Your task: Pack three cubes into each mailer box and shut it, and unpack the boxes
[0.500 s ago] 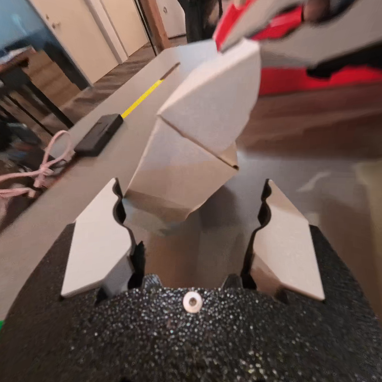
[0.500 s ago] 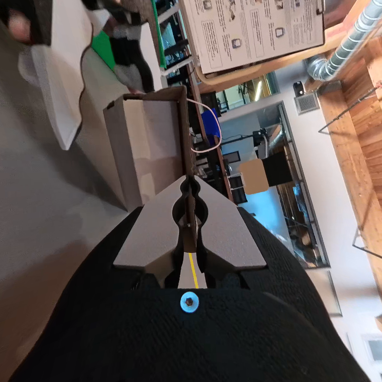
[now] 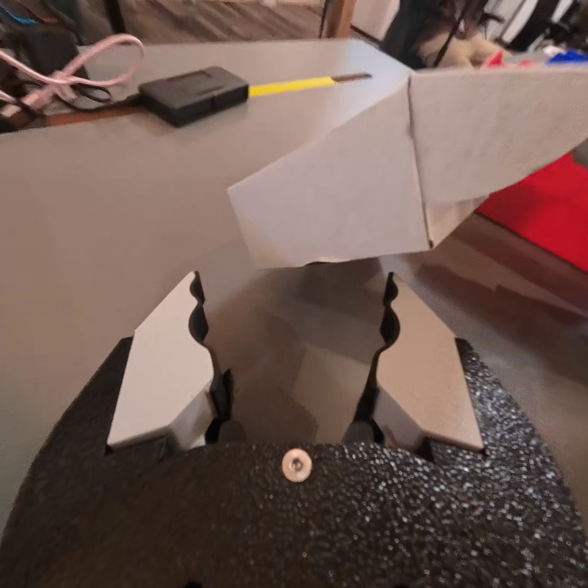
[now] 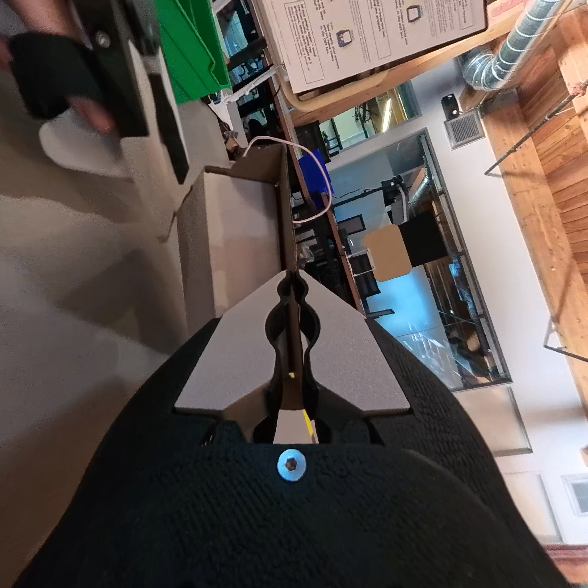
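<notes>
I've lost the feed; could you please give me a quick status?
Left gripper open, empty. Right gripper clamped on mailer box wall, box lifted. Nothing in the way.

My left gripper [image 3: 292, 283] sits low over the table [image 3: 95, 206], its fingers wide apart with nothing between them. The box [image 3: 334, 203] hangs just ahead at 1 o'clock, above the table. A flat device [image 3: 194, 94] lies on the table at 11 o'clock, a cable [image 3: 79, 73] to its left. My right gripper [image 4: 293, 273] pinches the box wall [image 4: 286, 222] edge-on at 12 o'clock.
</notes>
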The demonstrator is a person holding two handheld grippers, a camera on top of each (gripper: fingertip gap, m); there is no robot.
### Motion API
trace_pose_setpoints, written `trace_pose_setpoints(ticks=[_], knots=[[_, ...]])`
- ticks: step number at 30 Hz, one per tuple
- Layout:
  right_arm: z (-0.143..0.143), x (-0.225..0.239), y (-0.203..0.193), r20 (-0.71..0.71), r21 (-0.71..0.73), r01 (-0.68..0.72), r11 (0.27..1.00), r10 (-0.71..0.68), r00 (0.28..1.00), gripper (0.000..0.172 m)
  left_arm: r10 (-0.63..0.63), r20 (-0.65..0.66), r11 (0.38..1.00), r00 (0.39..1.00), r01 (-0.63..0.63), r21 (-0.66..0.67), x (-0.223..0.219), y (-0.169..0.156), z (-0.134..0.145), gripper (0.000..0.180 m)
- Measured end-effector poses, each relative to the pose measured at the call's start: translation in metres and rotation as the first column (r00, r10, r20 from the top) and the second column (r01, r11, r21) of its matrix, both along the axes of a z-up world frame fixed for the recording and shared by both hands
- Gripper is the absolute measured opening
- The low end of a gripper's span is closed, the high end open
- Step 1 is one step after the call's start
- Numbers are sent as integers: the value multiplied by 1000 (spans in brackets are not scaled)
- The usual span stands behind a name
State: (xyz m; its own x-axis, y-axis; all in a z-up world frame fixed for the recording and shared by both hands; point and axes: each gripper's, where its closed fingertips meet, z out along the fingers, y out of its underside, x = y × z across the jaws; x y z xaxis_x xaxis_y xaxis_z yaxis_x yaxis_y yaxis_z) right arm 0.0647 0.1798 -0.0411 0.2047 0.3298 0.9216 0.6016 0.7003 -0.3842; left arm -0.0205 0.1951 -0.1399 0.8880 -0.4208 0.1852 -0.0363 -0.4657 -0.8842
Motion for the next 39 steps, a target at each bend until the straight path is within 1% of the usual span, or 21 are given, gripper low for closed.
trace_pose_setpoints(ticks=[1,3,4,5,7,9,10,12,13,15,19,27,30,34,37,38,39], knots=[[1,1,0,-3,-3,0,1000,0,1000,0,-50,19,999,999,50,-19,8,-4,-2,120],[1,2,2,3,10,9,1000,-9,1000,0,-159,99,986,982,162,-24,28,-14,5,137],[0,2,2,8,6,9,1000,-9,1000,0,-177,123,984,976,179,-3,32,-15,10,146],[-1,2,1,12,0,4,1000,-4,1000,0,-175,141,984,974,174,25,33,-15,17,146],[-3,-1,-2,24,-3,-10,1000,11,1000,0,-142,195,988,970,128,82,29,-12,30,143],[-6,-5,-6,42,-2,-26,1000,26,999,0,-64,250,989,966,27,147,17,-5,42,127],[-7,-8,-9,49,2,-33,999,33,998,0,-19,256,979,966,-34,199,9,-2,49,118],[-7,-12,-14,49,4,-49,999,49,998,0,56,181,958,982,-104,266,-2,0,52,103],[-8,-13,-16,50,-2,-55,998,55,997,0,61,145,955,988,-100,279,-1,0,51,105],[-9,-14,-16,54,-5,-56,998,56,997,0,69,141,963,988,-102,248,0,1,46,105],[-15,-17,-15,70,-6,-49,999,49,996,0,83,155,981,984,-108,159,-2,6,30,111],[-19,-22,-15,54,-11,-46,999,46,997,0,116,155,989,981,-127,69,-10,7,19,118],[-19,-25,-15,46,-9,-41,999,42,998,0,112,183,993,977,-118,24,-9,5,15,115],[-20,-26,-13,26,-15,-31,999,31,999,0,106,145,994,984,-111,22,-8,4,14,110],[-22,-28,-13,27,-18,-30,999,31,999,0,112,122,994,986,-113,3,-11,5,9,111],[-23,-29,-13,24,-18,-25,1000,25,999,0,112,115,994,987,-111,-17,-11,5,5,112],[-19,-28,-12,-4,-9,-22,1000,22,1000,0,114,74,993,991,-111,-50,-13,4,-4,110]])
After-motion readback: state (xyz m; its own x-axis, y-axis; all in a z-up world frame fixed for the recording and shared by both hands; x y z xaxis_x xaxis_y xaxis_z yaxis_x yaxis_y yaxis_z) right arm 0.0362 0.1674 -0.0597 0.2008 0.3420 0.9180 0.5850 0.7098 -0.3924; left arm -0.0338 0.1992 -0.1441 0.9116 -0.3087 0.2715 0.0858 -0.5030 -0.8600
